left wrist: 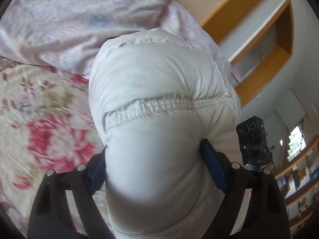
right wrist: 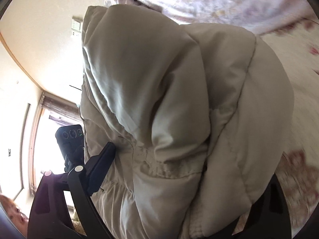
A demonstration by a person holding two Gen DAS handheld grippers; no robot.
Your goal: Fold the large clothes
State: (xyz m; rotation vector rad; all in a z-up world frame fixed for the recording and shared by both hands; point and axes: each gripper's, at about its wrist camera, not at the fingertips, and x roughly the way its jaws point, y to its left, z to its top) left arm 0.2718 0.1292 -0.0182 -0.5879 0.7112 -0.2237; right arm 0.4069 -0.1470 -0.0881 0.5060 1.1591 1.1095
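Note:
A puffy white padded jacket [left wrist: 155, 75] fills the middle of the left wrist view, bunched up and lifted above the bed. My left gripper [left wrist: 153, 149] is shut on a thick fold of it, with both blue pads pressing into its sides. In the right wrist view the same jacket [right wrist: 159, 69] hangs in a big cream bundle. My right gripper [right wrist: 189, 159] holds it too. The left finger [right wrist: 103, 159] digs into the fabric by an elastic seam, while the jacket hides the other finger.
Under the jacket lies a bed with a floral sheet [left wrist: 39, 119] and a rumpled pale quilt [left wrist: 69, 10]. A black camera on a stand [left wrist: 253, 137] is beside the bed. A wooden wall shelf [left wrist: 269, 49], a bright window [right wrist: 39, 139] and a person's head [right wrist: 14, 213] are at the edges.

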